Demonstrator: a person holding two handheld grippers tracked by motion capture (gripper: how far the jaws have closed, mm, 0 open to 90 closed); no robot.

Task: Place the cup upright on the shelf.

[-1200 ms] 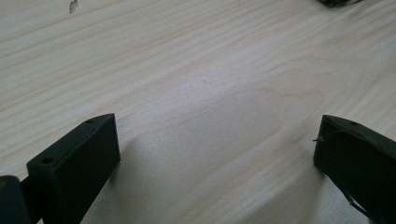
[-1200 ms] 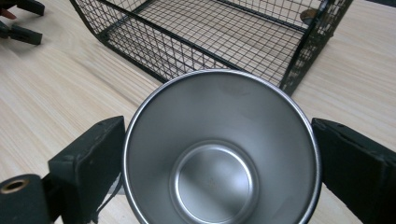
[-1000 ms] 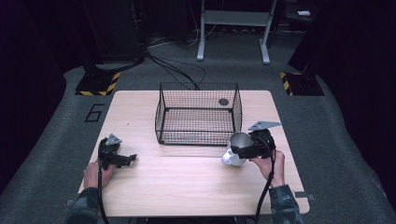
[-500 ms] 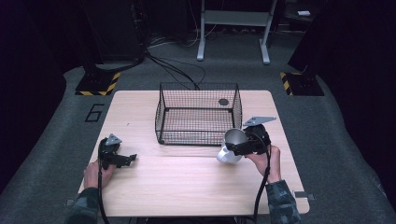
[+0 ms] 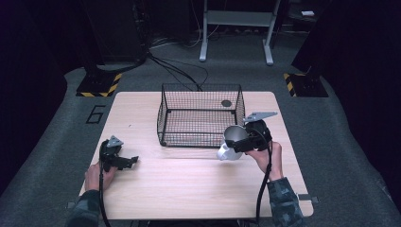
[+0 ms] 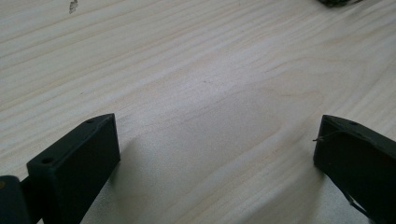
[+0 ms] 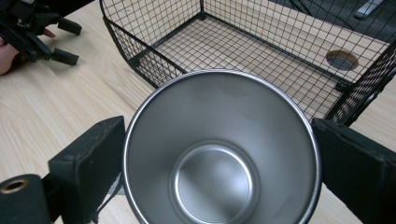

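1. A steel cup [image 5: 230,142] is clamped between the jaws of the right tool [image 5: 246,140]. In the right gripper view the cup's [image 7: 219,149] rim is pressed by a black jaw on each side, and its empty inside is seen.
2. Compared with one second ago, the cup has been carried a little to the left and toward the far side. It is now held just beside the near right corner of the wire basket [image 5: 201,118], tilted, and it appears lifted off the desk [image 5: 189,179].
3. The left tool [image 5: 124,161] is seen resting at the near left of the desk, in the same place as before. Its jaws stand wide apart, with only bare wood between them in the left gripper view.
4. The basket is empty; a round hole [image 5: 226,103] in the desk is seen through its far right mesh.
5. From this change it is judged that the cup is being brought to the basket. It is not yet over the rim, so a further lift and a move to the far side are probably needed.
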